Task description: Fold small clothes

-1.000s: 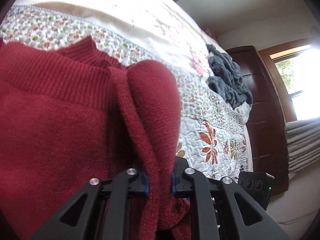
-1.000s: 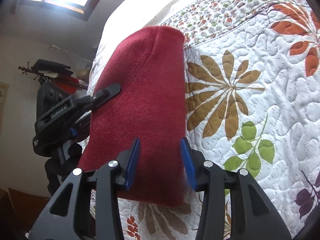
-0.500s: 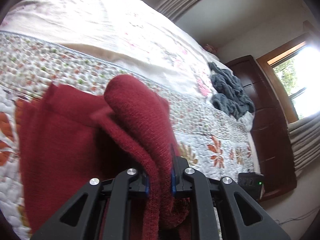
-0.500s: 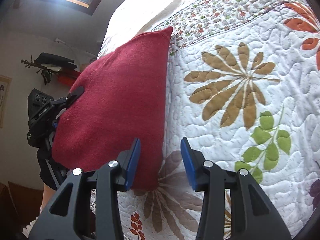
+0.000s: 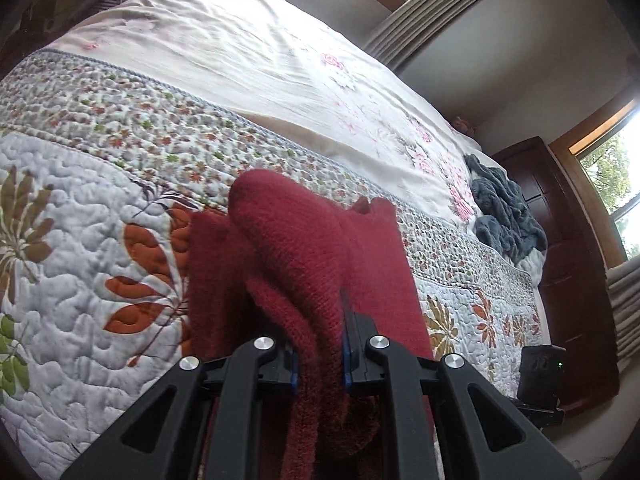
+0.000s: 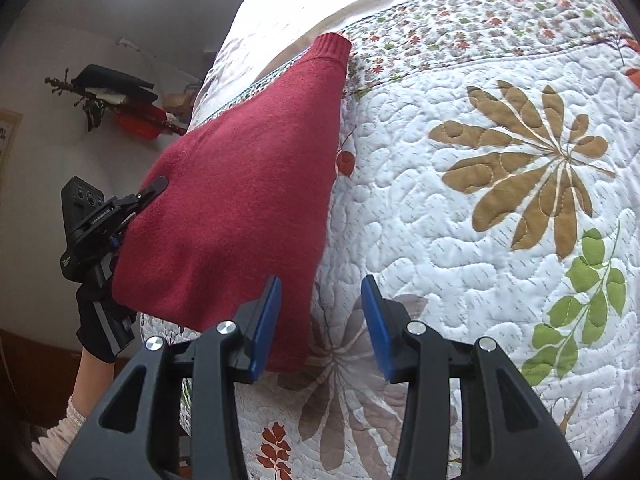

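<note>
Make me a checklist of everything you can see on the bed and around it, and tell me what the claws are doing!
Surface: floral quilt over a bed, pale sheet beyond it.
Job's things: red knit sweater, partly lifted off the quilt, its ribbed cuff lying toward the sheet.
Clutter: crumpled grey-blue blanket at the far edge of the bed.
Grippers: left claw shut on a bunched fold of the sweater; right claw open, holding nothing, just beside the sweater's edge.
Cables: nothing seen.
Surroundings: dark wooden dresser, window, pleated curtains, small black device with a green light.
</note>
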